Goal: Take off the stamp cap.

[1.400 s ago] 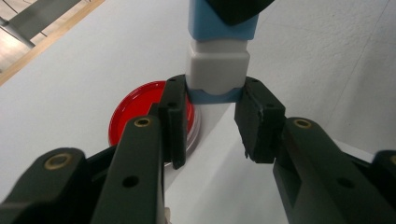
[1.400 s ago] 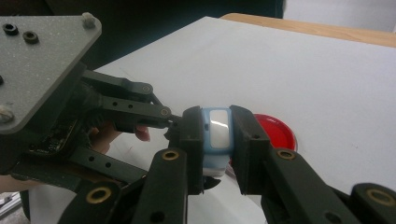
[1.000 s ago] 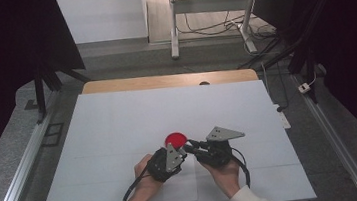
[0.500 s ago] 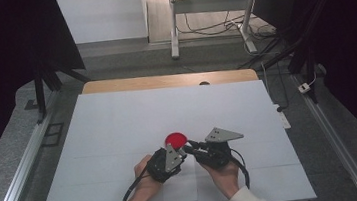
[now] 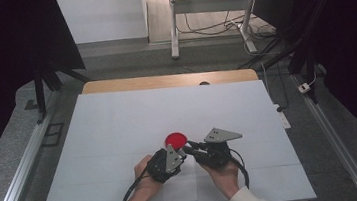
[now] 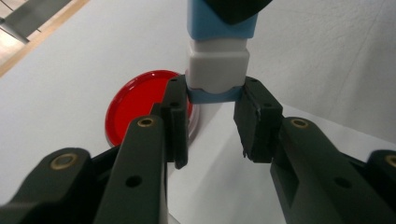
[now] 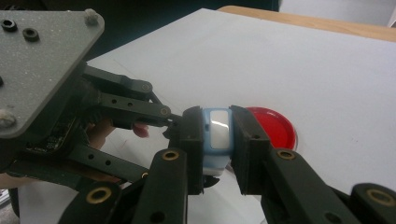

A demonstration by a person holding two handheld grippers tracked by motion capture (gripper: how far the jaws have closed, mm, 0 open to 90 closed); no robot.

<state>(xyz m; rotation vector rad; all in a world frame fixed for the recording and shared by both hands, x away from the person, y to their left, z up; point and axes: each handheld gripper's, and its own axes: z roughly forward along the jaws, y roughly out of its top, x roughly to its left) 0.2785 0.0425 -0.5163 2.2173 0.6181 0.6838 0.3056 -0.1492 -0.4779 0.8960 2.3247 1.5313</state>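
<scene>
both tools meet near the front middle of the white paper-covered worktop (image 5: 119, 127), just in front of a flat round red plastic lid (image 5: 175, 139) lying on the paper.

small blue-and-white plastic block-shaped object (image 7: 216, 135), rounded corners, held up off the worktop between the two tools. high view: object too small and hidden to make out.

right tool (image 7: 215, 140): jaws clamped on the blue part of the object, one pad on each side, white face panel showing between them. same tool in high view (image 5: 191, 147), grey three-cornered plate (image 5: 222, 135) on top, right hand (image 5: 220, 169) wrapped round the body, black cable looping off the back.

left tool (image 6: 214, 95): jaws on either side of the object's lower blue band, under the white section. both inner pad faces look in contact with the band, grip seems closed on it, though the right pad's contact is hard to confirm. in high view the left tool (image 5: 181, 153) points right toward the other, left hand (image 5: 144, 179) behind it, white sleeve at the bottom edge.

red lid sits just beyond and left of the left tool's jaws in the left gripper view, partly hidden by the left jaw. right gripper view: lid just behind the right jaw.

extra white sheet (image 5: 180, 183) lies under the hands.
</scene>
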